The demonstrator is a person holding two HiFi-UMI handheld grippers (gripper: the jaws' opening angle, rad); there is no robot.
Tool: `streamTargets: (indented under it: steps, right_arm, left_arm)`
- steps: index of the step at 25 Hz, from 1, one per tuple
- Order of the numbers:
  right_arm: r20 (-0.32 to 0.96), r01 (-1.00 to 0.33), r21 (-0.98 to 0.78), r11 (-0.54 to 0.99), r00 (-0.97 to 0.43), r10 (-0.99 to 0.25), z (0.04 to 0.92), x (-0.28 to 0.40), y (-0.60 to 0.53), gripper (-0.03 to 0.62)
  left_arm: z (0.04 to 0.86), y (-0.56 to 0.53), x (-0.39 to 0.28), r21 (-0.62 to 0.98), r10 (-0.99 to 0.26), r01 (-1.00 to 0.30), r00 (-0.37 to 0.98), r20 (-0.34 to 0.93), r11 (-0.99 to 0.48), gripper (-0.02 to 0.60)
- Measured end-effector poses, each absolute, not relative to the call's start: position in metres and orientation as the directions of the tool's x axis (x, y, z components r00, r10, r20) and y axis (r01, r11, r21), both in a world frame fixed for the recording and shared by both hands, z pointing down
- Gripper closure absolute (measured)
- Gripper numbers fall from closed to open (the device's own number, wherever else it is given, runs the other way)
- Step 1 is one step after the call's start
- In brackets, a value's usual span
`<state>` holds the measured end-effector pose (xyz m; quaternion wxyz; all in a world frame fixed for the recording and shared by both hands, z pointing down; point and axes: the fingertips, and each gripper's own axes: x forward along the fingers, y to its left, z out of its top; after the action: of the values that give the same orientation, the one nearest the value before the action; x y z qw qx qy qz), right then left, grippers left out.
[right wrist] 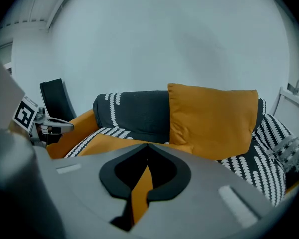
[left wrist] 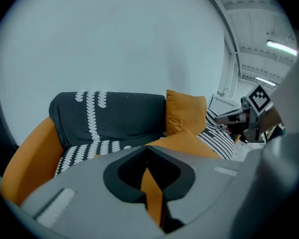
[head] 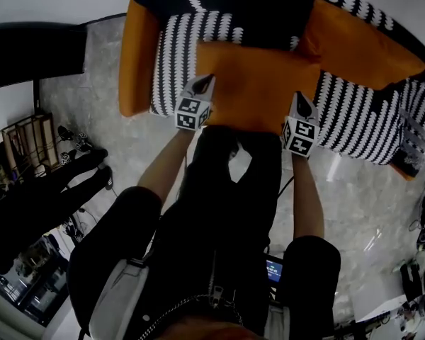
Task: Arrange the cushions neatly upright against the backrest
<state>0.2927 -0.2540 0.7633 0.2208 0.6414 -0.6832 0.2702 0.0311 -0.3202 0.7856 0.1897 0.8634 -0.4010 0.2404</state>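
Observation:
An orange cushion (head: 258,87) lies flat on the middle of the black-and-white patterned sofa seat (head: 177,55). My left gripper (head: 202,87) is shut on its near left edge, with orange fabric pinched between the jaws (left wrist: 150,183). On the near right edge my right gripper (head: 303,106) is shut the same way (right wrist: 141,180). A second orange cushion (head: 358,41) stands upright against the dark backrest (head: 255,2) to the right, and appears as the upright cushion (right wrist: 214,121) in the right gripper view. The held cushion (left wrist: 189,142) reaches toward it.
Orange armrest (head: 136,55) bounds the sofa's left end. A grey patterned item (head: 413,146) lies at the sofa's right end. A black chair (head: 35,52) and a wooden crate (head: 28,139) stand on the left floor, beside a standing person's legs (head: 49,190).

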Motion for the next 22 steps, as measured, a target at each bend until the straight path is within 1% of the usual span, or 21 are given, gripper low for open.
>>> streamTargets:
  steps: [4,6,8,10,12,15,17,18,19,22]
  right_arm:
    - [0.653,-0.996,-0.080,0.029,-0.074,-0.754,0.773,0.288,-0.258,0.591]
    - [0.655,-0.997,-0.066,0.044,-0.076,-0.751,0.777,0.283,-0.261,0.591]
    - [0.659,-0.997,-0.062,0.054,-0.081,-0.748,0.782,0.283,-0.264,0.589]
    - [0.663,-0.997,-0.062,0.049,-0.078,-0.744,0.787,0.288,-0.262,0.589]
    - [0.669,-0.997,-0.062,0.042,-0.072,-0.739,0.794,0.294,-0.257,0.589]
    - [0.679,-0.997,-0.075,0.033,-0.076,-0.730,0.805,0.297,-0.256,0.588]
    - [0.691,-0.995,-0.093,0.030,-0.086,-0.718,0.813,0.304,-0.253,0.539]
    - [0.699,-0.995,-0.098,0.028,-0.089,-0.710,0.818,0.311,-0.250,0.539]
    - [0.709,-0.994,-0.102,0.026,-0.091,-0.700,0.822,0.318,-0.246,0.512]
    - [0.737,-0.994,-0.112,0.008,-0.088,-0.670,0.835,0.320,-0.239,0.446]
  left_arm:
    - [0.795,-0.322,0.022,0.142,-0.601,-0.789,0.558,0.572,-0.598,0.571]
    - [0.804,-0.322,0.016,0.160,-0.582,-0.786,0.562,0.588,-0.597,0.569]
    - [0.814,-0.322,0.015,0.187,-0.555,-0.781,0.569,0.607,-0.596,0.471]
    - [0.822,-0.321,0.016,0.198,-0.545,-0.784,0.564,0.620,-0.588,0.453]
    - [0.830,-0.318,0.017,0.205,-0.540,-0.788,0.561,0.627,-0.580,0.414]
    - [0.840,-0.319,0.013,0.215,-0.542,-0.796,0.555,0.631,-0.565,0.381]
    - [0.849,-0.320,0.014,0.221,-0.544,-0.806,0.545,0.638,-0.549,0.342]
    - [0.854,-0.319,0.018,0.223,-0.543,-0.810,0.540,0.642,-0.542,0.330]
    - [0.857,-0.318,0.021,0.224,-0.542,-0.813,0.536,0.647,-0.537,0.316]
    - [0.864,-0.318,0.018,0.218,-0.539,-0.817,0.527,0.657,-0.534,0.293]
